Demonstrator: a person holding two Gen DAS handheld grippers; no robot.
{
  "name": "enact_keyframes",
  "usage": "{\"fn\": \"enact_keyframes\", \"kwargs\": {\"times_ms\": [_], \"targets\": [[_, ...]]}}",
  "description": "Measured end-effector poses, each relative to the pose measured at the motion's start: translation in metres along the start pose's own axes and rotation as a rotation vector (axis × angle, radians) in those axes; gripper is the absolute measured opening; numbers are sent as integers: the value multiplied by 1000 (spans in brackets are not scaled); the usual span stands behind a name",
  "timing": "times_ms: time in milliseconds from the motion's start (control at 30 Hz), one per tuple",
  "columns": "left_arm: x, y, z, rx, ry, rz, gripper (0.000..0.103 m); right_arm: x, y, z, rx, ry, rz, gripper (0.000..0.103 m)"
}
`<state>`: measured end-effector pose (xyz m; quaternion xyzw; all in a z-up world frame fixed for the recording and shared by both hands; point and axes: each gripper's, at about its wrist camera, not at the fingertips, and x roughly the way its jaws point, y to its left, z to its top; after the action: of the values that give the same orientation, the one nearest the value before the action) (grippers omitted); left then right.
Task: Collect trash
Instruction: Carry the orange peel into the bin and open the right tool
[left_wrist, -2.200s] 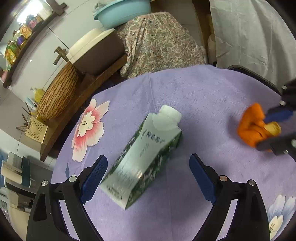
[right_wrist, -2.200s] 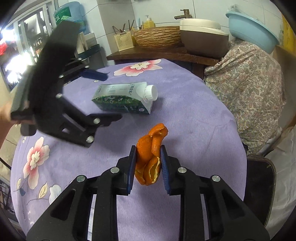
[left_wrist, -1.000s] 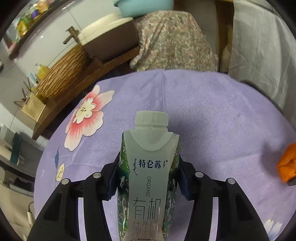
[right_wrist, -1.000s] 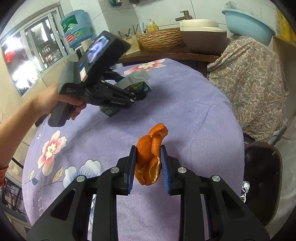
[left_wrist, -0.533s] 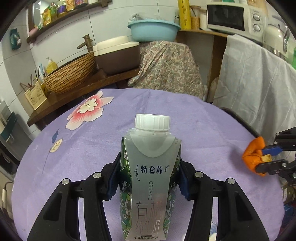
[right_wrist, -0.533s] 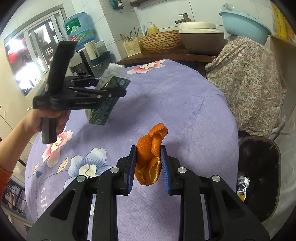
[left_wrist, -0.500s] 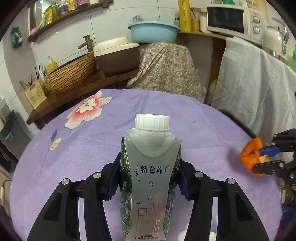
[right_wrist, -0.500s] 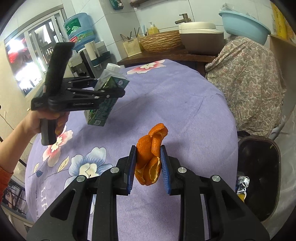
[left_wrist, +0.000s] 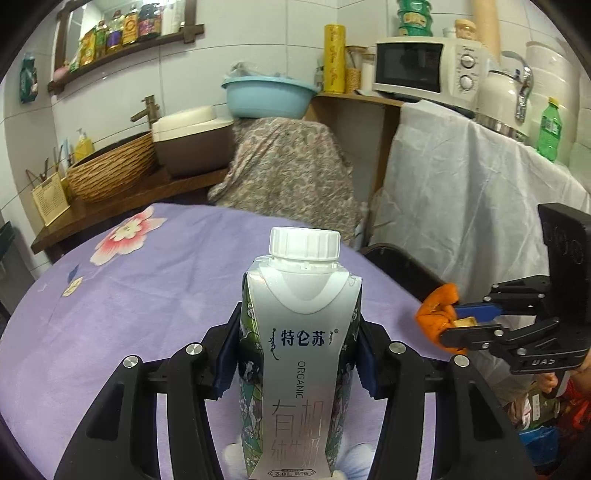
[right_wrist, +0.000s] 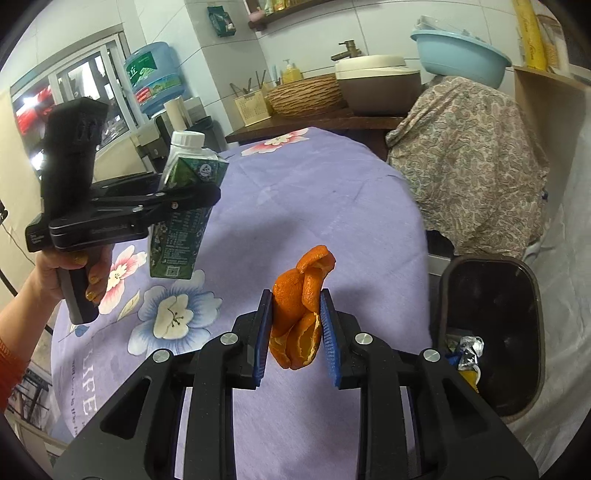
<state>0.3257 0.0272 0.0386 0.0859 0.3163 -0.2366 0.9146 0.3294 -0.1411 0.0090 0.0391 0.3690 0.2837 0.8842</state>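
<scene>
Pinching the orange peel (right_wrist: 301, 314) between its blue pads, my right gripper (right_wrist: 295, 332) hung above the purple flowered tablecloth (right_wrist: 314, 192), near the table's edge, with the black trash bin (right_wrist: 532, 402) just beyond on the floor, some wrappers already inside. My left gripper (left_wrist: 297, 350) was clamped on the milk carton (left_wrist: 301, 350), upright, white cap on top, lifted clear of the cloth; the person's hand (right_wrist: 70, 273) gripped its handle.

I judged both pieces to be on their way to the bin. The peel was curled and loose, held by only part of its bulk, so a jolt could have shaken a flap free onto the cloth. The carton's smooth sides were squeezed low on the body; a tilt might have let it slide out. With both grippers converging on one narrow opening, they could have knocked together, or a release made too early could have dropped trash beside the bin rather than into it.
</scene>
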Motion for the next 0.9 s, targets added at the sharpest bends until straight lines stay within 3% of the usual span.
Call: {"fn": "enact_keyframes", "kwargs": {"times_ms": [200, 533, 900], "targets": [[10, -43, 11, 20, -30, -78, 52, -24, -30, -21, 70, -32, -42, 26], [45, -110, 30, 55, -35, -188, 52, -53, -98, -56, 165, -58, -221, 26], [83, -154, 52, 39, -28, -226, 52, 10, -187, -83, 272, 64, -345, 26]]}}
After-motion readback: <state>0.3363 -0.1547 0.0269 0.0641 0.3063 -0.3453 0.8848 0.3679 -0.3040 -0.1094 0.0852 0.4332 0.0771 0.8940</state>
